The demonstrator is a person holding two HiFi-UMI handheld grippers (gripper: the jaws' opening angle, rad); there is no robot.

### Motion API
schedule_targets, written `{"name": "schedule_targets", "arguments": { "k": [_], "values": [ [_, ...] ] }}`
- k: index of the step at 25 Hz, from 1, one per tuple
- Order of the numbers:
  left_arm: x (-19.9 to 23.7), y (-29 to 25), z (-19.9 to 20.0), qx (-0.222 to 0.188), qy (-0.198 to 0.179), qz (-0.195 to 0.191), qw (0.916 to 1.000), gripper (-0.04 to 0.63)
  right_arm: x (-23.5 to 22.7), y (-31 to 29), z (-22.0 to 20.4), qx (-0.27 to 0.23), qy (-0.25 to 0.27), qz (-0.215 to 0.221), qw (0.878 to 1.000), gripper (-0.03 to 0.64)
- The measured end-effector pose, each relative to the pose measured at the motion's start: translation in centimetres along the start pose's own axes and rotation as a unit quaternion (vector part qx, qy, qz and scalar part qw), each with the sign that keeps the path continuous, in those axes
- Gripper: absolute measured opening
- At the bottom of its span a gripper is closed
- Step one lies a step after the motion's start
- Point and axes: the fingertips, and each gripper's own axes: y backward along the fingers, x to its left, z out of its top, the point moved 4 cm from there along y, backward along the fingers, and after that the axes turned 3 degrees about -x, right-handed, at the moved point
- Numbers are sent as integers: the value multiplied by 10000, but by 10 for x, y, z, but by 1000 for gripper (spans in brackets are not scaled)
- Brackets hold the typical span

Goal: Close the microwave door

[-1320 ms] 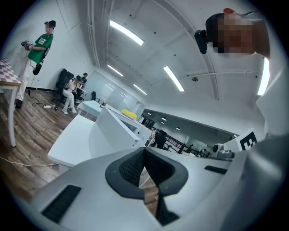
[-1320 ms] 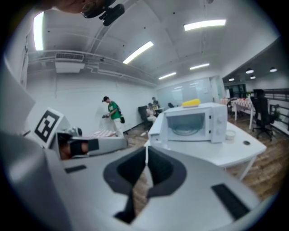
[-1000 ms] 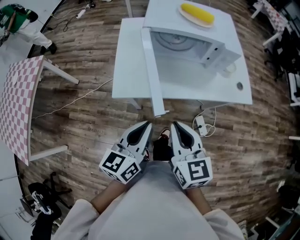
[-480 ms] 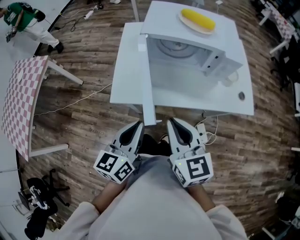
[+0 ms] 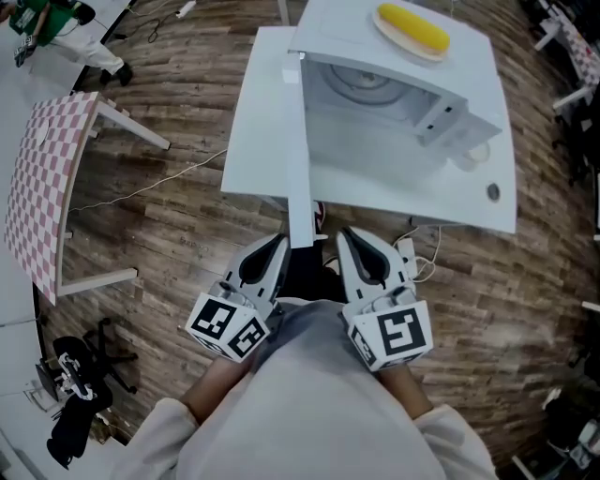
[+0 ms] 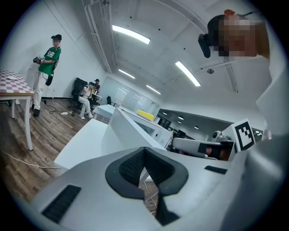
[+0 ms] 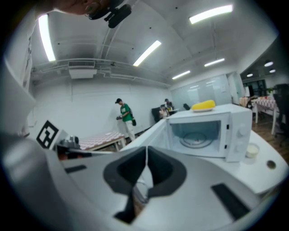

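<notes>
Both tongs are pressed shut and empty: left tongs (image 5: 278,242), right tongs (image 5: 346,234), low before the white counter (image 5: 255,122). Just beyond their tips the flat white microwave door (image 5: 298,159) stands fully open, edge-on, running straight away from me. Left sits by its outer face, I judge. Rightward, the way to the white microwave (image 5: 403,122) looks open.

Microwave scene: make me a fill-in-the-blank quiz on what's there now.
The microwave door stands ____.
The corn lies on a plate on ____ of the microwave.
The left gripper and right gripper both have their jaws ____, holding nothing.
Missing words: open; top; shut.
</notes>
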Motion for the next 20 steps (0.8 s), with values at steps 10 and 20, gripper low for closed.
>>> {"name": "schedule_targets", "arguments": {
  "k": [10,20],
  "values": [
    [-2,-4,4,112,-57,-85,9999,20,-14,-2,3,-35,-65,-162,9998,23],
    [-15,-17,-4,238,-29,-362,9991,20,-21,11,4,-114,-55,-365,9993,23]
  ]
}}
